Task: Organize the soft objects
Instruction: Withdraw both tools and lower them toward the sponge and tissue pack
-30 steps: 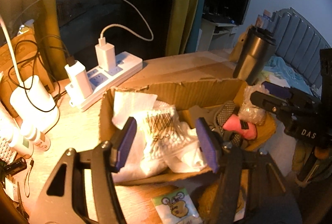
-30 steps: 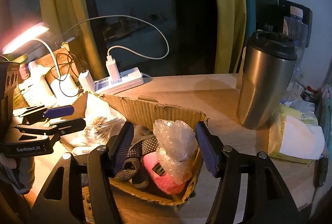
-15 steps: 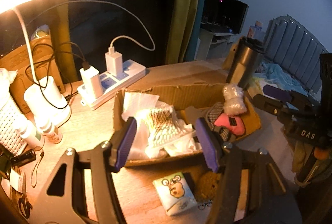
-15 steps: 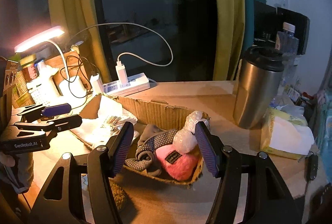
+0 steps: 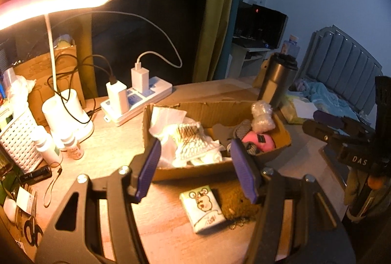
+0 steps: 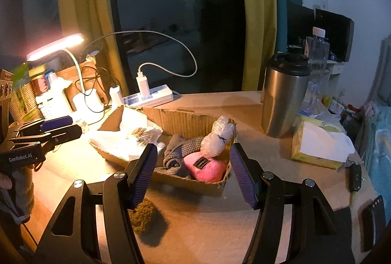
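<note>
Cardboard is forming the shallow box [image 5: 220, 170] that is lying just ahead of the left gripper [image 5: 195, 168] in the left wrist view, and the gripper's purple-padded jaws are standing wide apart with nothing between them. Inside the box, straight ahead, white wrapping [image 5: 193, 144] is sitting in a crumpled heap, while ahead and to the right a pink plush [image 5: 260, 141] is resting under a wad of bubble wrap [image 5: 261, 117]. Below the jaws, on the near side of the box, a small cartoon-printed packet [image 5: 202, 209] is lying on the wooden table [image 5: 110, 149] beside a brown fuzzy object [image 5: 237, 203]. The right gripper [image 5: 342, 132] is showing off to the right. In the right wrist view, the right gripper [image 6: 194, 174] is likewise hanging wide open and empty, with the box [image 6: 193, 182] directly ahead holding the pink plush [image 6: 207, 167], a grey knitted item [image 6: 178, 154] and the bubble wrap [image 6: 221, 137]. The brown fuzzy object [image 6: 144, 215] is sitting under the left finger. A steel tumbler [image 6: 283, 97] is standing ahead to the right, and the left gripper [image 6: 36, 139] is hovering far left.
</note>
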